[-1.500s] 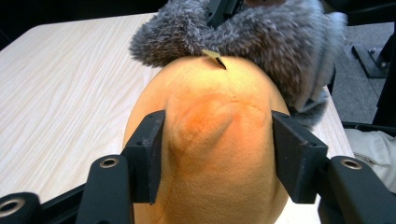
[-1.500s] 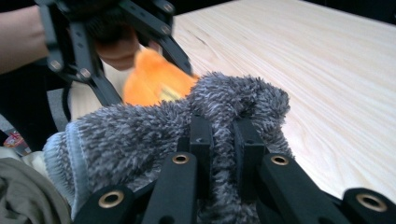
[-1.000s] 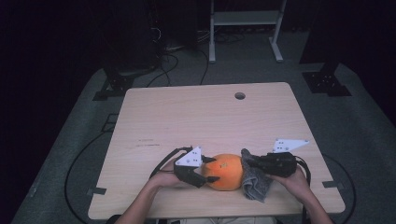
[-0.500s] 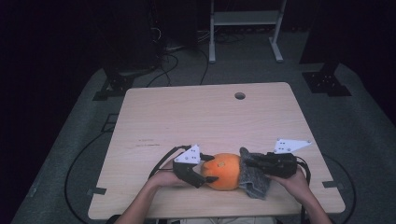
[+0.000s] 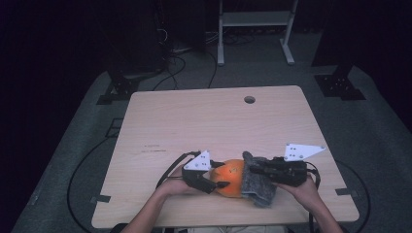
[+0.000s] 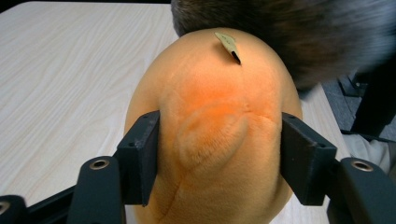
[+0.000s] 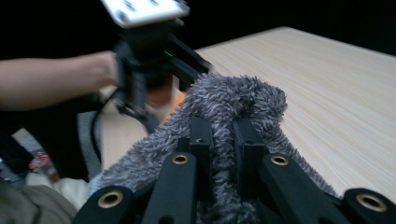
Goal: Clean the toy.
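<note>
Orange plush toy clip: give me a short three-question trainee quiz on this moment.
1. True or false: the left gripper has its fingers on either side of the orange plush toy.
2. What is the right gripper clamped on? A) a cable B) the grey fuzzy cloth C) nothing
3. In the high view, where on the table does the work go on: near edge or far edge?

Key: 1 true; 2 B; 3 near edge, by the person's hands.
</note>
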Action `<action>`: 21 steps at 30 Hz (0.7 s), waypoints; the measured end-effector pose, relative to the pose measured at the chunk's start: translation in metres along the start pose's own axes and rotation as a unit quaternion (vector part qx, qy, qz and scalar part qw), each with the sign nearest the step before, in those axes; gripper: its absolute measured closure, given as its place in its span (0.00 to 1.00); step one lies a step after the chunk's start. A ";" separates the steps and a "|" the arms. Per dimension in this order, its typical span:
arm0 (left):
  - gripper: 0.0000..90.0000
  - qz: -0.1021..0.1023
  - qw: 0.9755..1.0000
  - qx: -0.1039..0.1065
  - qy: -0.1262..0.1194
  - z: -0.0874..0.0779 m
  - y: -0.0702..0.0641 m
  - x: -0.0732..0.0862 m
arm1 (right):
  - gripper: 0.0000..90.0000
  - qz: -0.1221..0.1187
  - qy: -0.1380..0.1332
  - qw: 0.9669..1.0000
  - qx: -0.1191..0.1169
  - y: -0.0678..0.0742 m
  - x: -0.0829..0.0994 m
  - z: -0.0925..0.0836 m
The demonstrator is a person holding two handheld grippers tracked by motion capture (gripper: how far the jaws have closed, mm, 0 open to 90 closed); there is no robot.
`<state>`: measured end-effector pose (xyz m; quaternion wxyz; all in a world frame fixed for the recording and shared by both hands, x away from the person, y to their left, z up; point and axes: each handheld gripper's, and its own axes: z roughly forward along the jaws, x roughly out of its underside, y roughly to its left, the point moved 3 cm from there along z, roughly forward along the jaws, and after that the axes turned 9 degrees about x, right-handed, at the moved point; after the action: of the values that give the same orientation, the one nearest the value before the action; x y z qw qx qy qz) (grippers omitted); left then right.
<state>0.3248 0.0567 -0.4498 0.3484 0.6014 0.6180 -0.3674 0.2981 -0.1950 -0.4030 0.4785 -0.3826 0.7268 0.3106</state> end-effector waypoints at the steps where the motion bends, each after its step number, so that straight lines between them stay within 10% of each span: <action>1: 0.41 -0.001 1.000 -0.001 -0.001 0.000 0.000 0.000 | 0.89 -0.005 -0.003 1.000 -0.007 0.005 -0.003 0.004; 6: 0.45 -0.002 1.000 -0.015 -0.027 0.001 0.000 -0.003 | 0.89 -0.023 0.045 0.999 0.013 0.002 0.011 0.018; 12: 0.46 -0.032 0.998 -0.010 -0.052 0.001 0.005 -0.005 | 0.89 0.016 0.059 0.997 0.050 -0.022 0.031 0.001; 21: 0.48 -0.032 0.997 -0.045 -0.054 -0.010 0.002 -0.027 | 0.89 -0.007 -0.016 1.000 0.019 0.001 -0.003 -0.001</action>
<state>0.3275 0.0524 -0.4214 0.3960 0.5443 0.6334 -0.3818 0.2975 -0.1950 -0.4002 0.4995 -0.3738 0.7220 0.2991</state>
